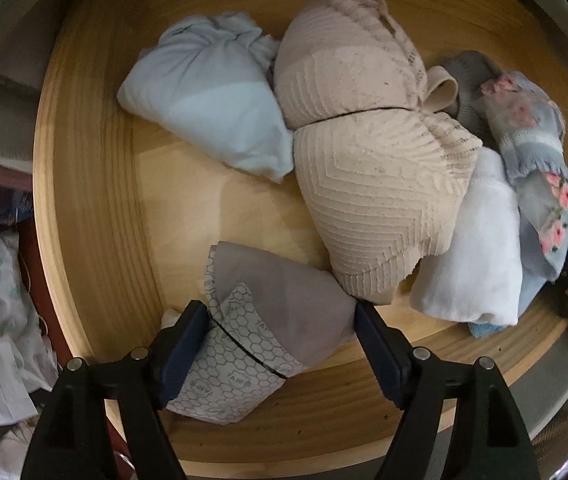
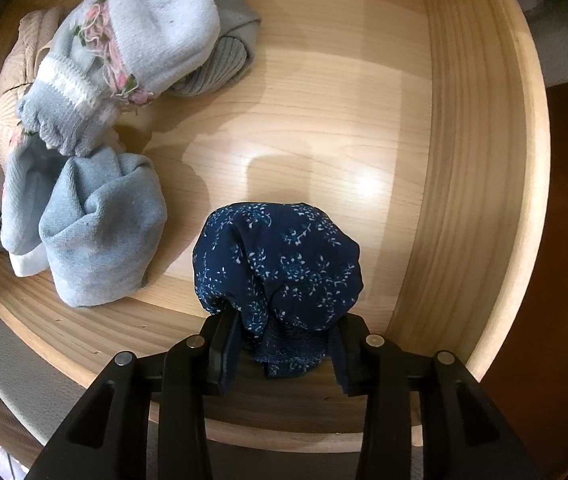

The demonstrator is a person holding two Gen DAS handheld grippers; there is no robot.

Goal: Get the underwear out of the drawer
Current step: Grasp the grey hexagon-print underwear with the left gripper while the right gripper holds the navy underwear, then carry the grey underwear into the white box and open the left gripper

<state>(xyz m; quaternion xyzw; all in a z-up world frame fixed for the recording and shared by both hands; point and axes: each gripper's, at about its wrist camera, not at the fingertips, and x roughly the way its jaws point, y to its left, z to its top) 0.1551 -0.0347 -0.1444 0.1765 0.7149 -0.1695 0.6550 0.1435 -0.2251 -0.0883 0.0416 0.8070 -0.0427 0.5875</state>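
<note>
**Both hand-held grippers down in the drawer**

I see a pale wood-grain drawer holding rolled fabric bundles. One beige ribbed bra, the largest. Left hand-held gripper: jaws apart, straddling one grey underwear roll with a honeycomb-print band; lettering unreadable. Right hand-held gripper: clamped on one navy floral underwear roll near the front wall.

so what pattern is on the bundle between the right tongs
Navy bundle with small white floral sprigs, clearest in the right wrist view.
</note>
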